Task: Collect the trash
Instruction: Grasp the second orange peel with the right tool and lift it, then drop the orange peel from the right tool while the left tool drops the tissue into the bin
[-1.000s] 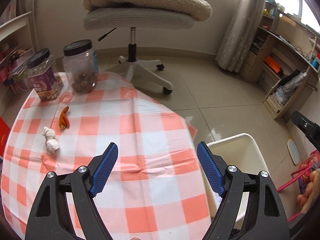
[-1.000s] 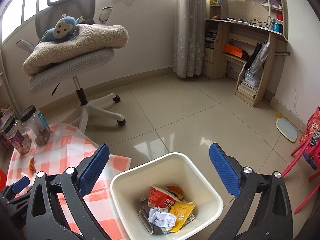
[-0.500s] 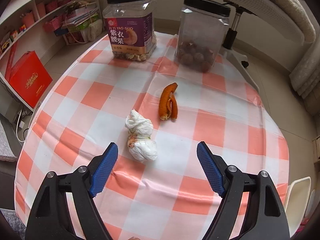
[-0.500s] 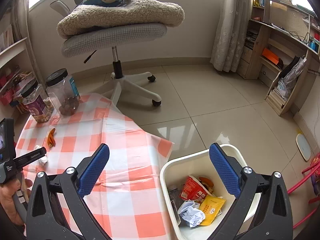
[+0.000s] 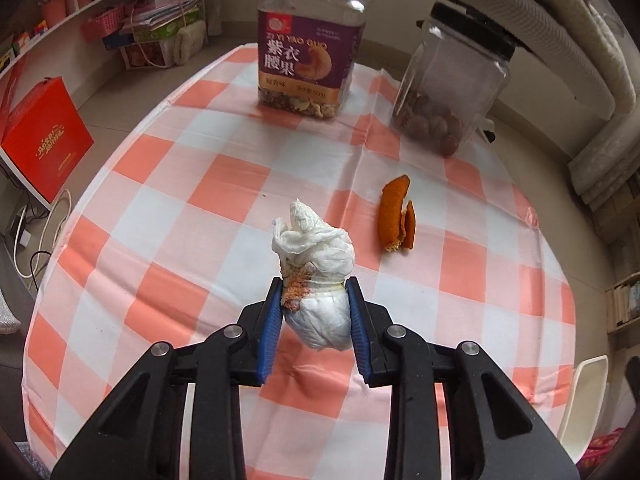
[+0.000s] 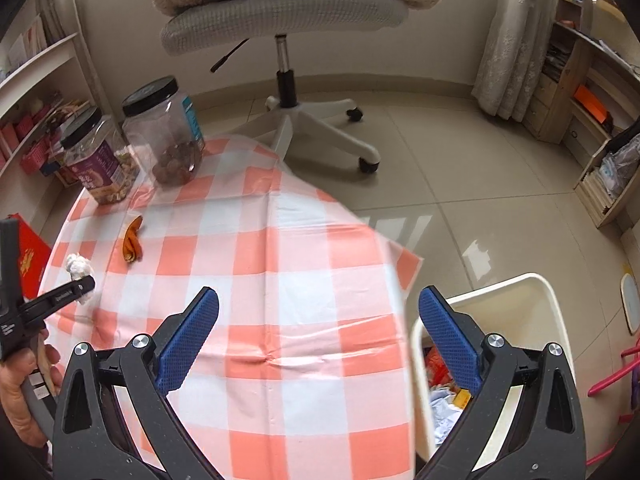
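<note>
White crumpled tissue (image 5: 316, 280) sits pinched between the left gripper's (image 5: 314, 320) jaws.

The lower part of the crumpled tissue (image 5: 316, 276) sat between the left gripper (image 5: 313, 302) pads, so whether it touched the counter (image 5: 200, 184) couldn't be told. In the right wrist view most of that gripper was cut off at the left edge — only one finger and part of a hand (image 6: 18, 392) showed. The bin (image 6: 516, 312) was half hidden behind the right gripper (image 6: 318, 316) finger; its contents were only scraps of red, yellow & white, too covered to name. The chair (image 6: 288, 16) lost its back at the top edge in both views. Shelf items at left — too small and blurred to make out.
</note>
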Available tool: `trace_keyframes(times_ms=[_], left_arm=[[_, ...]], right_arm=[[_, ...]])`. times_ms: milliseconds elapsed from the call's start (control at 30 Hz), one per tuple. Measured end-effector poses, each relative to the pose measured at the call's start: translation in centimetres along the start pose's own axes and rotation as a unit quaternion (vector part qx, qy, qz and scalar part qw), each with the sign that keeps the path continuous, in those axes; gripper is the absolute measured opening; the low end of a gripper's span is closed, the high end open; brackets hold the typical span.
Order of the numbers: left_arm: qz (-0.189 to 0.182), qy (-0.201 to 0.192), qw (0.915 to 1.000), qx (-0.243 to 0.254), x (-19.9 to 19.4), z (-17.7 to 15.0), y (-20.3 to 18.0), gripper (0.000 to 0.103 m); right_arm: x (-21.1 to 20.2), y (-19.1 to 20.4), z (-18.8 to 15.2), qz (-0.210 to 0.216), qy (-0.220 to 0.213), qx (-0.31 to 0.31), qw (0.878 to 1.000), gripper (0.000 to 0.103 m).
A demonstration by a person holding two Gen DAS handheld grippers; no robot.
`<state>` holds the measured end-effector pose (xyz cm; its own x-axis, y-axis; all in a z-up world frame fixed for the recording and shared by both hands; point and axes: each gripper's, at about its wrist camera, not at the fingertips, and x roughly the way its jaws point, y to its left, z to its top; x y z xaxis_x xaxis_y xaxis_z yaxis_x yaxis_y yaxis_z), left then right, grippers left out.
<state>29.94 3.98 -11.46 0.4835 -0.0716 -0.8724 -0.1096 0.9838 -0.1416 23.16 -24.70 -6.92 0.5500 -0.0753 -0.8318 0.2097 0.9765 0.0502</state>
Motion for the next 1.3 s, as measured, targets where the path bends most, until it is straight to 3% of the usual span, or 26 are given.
trace_keyframes(times_ms=[167, 400, 467, 600, 667, 700, 733, 967, 1300], left_arm=[[0.001, -0.058, 0.9983, -0.006, -5.8, 0.2, 2.9, 0.031], [-0.005, -0.058, 0.9956, -0.073, -9.6, -1.0, 10.1, 0.032], [-0.007, -0.056, 0.9944, -0.089, -10.2, -1.5, 12.0, 0.032], [-0.010, -0.058, 0.9927, -0.105, -11.3, -2.0, 14.0, 0.032], [-0.005, -0.064, 0.9924, -0.105, -11.6, -2.1, 14.6, 0.032], [-0.004, -0.066, 0.9922, -0.105, -11.7, -2.2, 14.8, 0.032], [-0.003, -0.068, 0.9920, -0.107, -11.8, -2.2, 15.0, 0.032], [-0.018, -0.069, 0.9901, -0.121, -12.6, -2.6, 15.5, 0.032], [-0.039, -0.101, 0.9910, -0.079, -15.3, -3.9, 11.9, 0.032]], right_arm=[[4.3, 8.8, 2.5, 0.047, 0.016, -0.047, 0.998, 0.096], [11.3, 18.8, 3.3, 0.077, 0.037, -0.061, 0.994, 0.095], [13.0, 20.4, 3.2, 0.069, 0.043, -0.068, 0.994, 0.090], [15.2, 21.6, 3.0, 0.054, 0.058, -0.070, 0.994, 0.064], [15.0, 21.7, 2.9, 0.049, 0.041, -0.074, 0.995, 0.052], [14.8, 21.7, 3.0, 0.050, 0.039, -0.077, 0.995, 0.029], [14.5, 21.6, 3.0, 0.060, 0.041, -0.073, 0.995, 0.021], [8.5, 20.1, 2.5, 0.104, -0.003, -0.083, 0.991, 0.019], [-0.9, 16.0, 0.1, 0.134, -0.039, -0.104, 0.985, 0.020]])
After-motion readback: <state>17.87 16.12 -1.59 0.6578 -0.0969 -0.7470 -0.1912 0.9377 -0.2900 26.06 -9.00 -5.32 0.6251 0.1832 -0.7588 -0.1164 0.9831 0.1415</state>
